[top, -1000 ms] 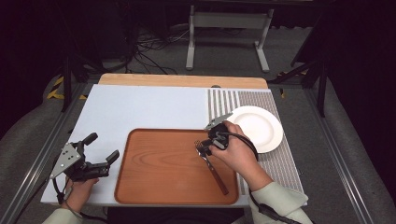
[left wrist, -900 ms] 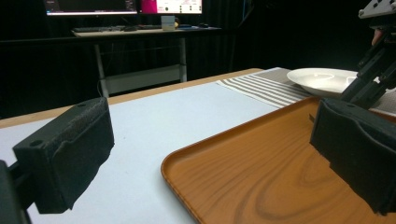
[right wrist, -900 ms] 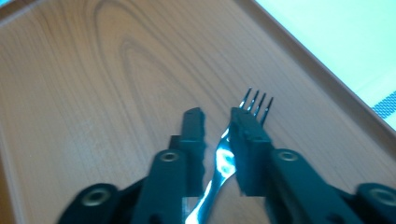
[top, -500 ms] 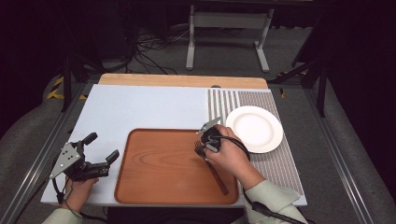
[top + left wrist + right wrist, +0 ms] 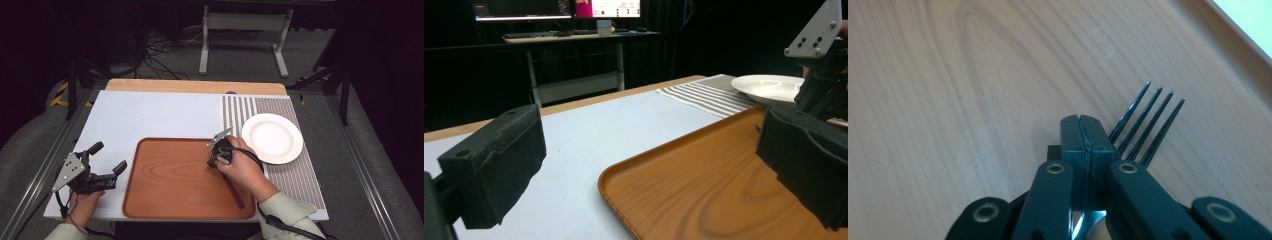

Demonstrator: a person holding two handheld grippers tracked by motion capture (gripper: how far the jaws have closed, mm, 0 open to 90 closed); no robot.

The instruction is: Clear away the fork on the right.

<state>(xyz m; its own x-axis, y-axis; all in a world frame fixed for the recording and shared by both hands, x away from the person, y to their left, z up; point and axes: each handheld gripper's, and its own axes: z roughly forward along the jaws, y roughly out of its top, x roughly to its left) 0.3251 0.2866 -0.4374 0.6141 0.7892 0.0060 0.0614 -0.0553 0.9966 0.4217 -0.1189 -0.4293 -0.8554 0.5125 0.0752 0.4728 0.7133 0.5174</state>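
A fork (image 5: pixel 1143 125) with dark tines and a brown handle (image 5: pixel 234 192) lies in the wooden tray (image 5: pixel 170 185) near its right side. My right gripper (image 5: pixel 214 159) points down at the fork's neck. In the right gripper view its jaws (image 5: pixel 1087 132) are pressed together over the neck, the tines sticking out past them just above the tray floor (image 5: pixel 948 100). My left gripper (image 5: pixel 110 156) rests on the white table left of the tray, its pads (image 5: pixel 494 165) wide apart with nothing between them.
A white plate (image 5: pixel 272 137) sits on the striped mat (image 5: pixel 295 175) right of the tray, close to my right hand. The white tabletop (image 5: pixel 165 115) stretches behind the tray to a wooden strip at the far edge.
My right gripper has sunk a little onto the fork in the tray and shifted slightly left. The left gripper has stayed where it was.
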